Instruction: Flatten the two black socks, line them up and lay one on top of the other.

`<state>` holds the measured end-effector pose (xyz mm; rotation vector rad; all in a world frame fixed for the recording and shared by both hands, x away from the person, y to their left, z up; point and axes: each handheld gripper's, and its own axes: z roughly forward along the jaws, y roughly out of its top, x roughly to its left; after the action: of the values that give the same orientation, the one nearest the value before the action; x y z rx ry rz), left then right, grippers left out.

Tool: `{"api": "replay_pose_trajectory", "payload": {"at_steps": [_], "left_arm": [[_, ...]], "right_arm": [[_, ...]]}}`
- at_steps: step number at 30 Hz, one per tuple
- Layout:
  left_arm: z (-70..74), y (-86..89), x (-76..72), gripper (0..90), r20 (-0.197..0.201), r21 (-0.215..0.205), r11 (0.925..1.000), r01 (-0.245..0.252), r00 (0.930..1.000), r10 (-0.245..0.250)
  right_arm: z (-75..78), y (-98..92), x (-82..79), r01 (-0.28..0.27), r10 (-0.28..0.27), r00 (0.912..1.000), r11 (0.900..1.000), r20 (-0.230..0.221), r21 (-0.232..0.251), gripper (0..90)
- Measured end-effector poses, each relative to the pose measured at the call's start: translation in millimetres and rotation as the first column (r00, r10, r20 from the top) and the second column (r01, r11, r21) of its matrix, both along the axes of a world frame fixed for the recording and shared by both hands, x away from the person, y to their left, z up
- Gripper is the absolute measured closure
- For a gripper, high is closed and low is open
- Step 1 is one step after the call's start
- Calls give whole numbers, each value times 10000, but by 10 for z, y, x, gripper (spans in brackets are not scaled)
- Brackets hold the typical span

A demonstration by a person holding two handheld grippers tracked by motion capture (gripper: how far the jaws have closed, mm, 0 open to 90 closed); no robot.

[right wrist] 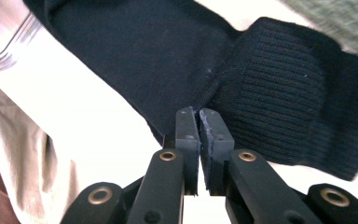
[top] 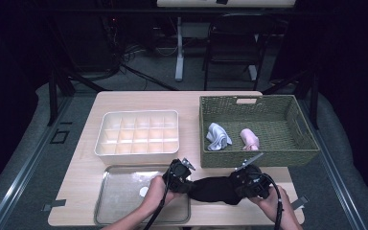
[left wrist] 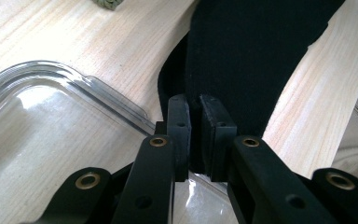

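A black sock (top: 214, 188) is laid flat near the front edge of the wooden table (top: 139, 100), between the clear tray (top: 120, 211) and the front wall of the green woven basket (top: 258, 157). It is gripped at both ends by the 2 grippers. The left gripper (top: 188, 184) is pinched tight on the sock's narrow end, just beside the tray's right rim; in the left gripper view its pads (left wrist: 182, 122) are seen pressed together on the fabric's edge. The right gripper (top: 235, 186) is likewise clamped on the other end, where, in the right gripper view, the smooth knit (right wrist: 135, 51) is met by the ribbed cuff (right wrist: 289, 93). Behind the tray, a white divided box (top: 136, 134) is set. Inside the basket, 2 rolled items are kept well apart from the sock: a pale blue one (top: 218, 136) and a pink one (top: 249, 138).
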<state>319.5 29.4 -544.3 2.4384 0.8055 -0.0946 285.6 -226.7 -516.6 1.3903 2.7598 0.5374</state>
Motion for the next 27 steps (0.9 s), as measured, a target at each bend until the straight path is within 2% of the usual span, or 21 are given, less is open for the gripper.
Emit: {"api": "replay_pose_trajectory", "payload": {"at_steps": [2, 3, 5, 7, 8, 9, 11, 12, 13, 16, 18, 19, 20, 22, 24, 25, 27], "left_arm": [[7, 12, 10, 832, -7, 32, 10000, -20, 10000, 20], [6, 17, 14, 832, -17, 8, 10000, -34, 10000, 34], [5, 26, 21, 831, -62, -8, 10000, -34, 10000, 33], [4, 24, 25, 814, -105, 57, 10000, -26, 9999, 27], [2, 22, 28, 790, -142, 62, 10000, -29, 9999, 30], [-4, 19, 28, 752, -186, -9, 10000, -84, 9998, 83], [-4, 14, 26, 716, -222, 40, 10000, -10, 9998, 11], [4, 7, 19, 709, -159, 202, 9998, -1, 9999, 5], [7, 1, 14, 696, -204, 198, 9998, 96, 9997, -92], [14, -12, 0, 691, -180, 278, 9994, 188, 9997, -183], [11, -16, 2, 698, -199, 327, 9993, 187, 9996, -181], [7, -16, 3, 704, -225, 285, 9995, 139, 9997, -133], [5, -14, 7, 713, -258, 246, 9996, 132, 9996, -126], [0, -11, 16, 724, -272, 168, 9998, 108, 9996, -103], [-8, -11, 18, 732, -294, 134, 9999, 74, 9995, -70], [-9, -12, 19, 737, -315, 169, 9998, 86, 9995, -80], [-18, -17, 14, 749, -274, 148, 9999, 70, 9996, -66]], "right_arm": [[-71, 27, 23, -205, 199, 9987, 9997, -460, -131, 860], [-138, 49, 33, -142, 125, 9981, 9996, -607, -263, 847], [-204, 44, 63, -173, 149, 9966, 9994, -808, -288, 786], [-201, 11, 79, -148, 133, 9962, 9998, -866, -166, 721], [-140, -38, 99, -396, 375, 9955, 9990, -869, -221, 684], [-84, -73, 106, -529, 519, 9941, 9986, -949, -82, 656], [-25, -108, 73, 117, -100, 9986, 9994, -519, 333, 643], [15, -145, 72, 245, -228, 9991, 9986, -370, 465, 641], [61, -200, 92, 63, -46, 9991, 9992, -422, 395, 629], [84, -350, 125, 1047, -1067, 9937, 9930, 336, 543, 615], [43, -408, 167, 1602, -1610, 9821, 9869, 980, 166, 625], [-14, -434, 204, 1874, -1838, 9757, 9821, 1191, -198, 623], [-44, -453, 226, 1963, -1903, 9726, 9800, 1332, -331, 627], [-127, -473, 280, 1997, -1897, 9729, 9776, 1325, -666, 627], [-191, -473, 308, 2166, -2074, 9687, 9747, 1366, -559, 633], [-200, -479, 321, 2056, -1952, 9720, 9760, 1310, -719, 643], [-224, -467, 324, 2066, -1940, 9700, 9754, 1462, -765, 669]]}}
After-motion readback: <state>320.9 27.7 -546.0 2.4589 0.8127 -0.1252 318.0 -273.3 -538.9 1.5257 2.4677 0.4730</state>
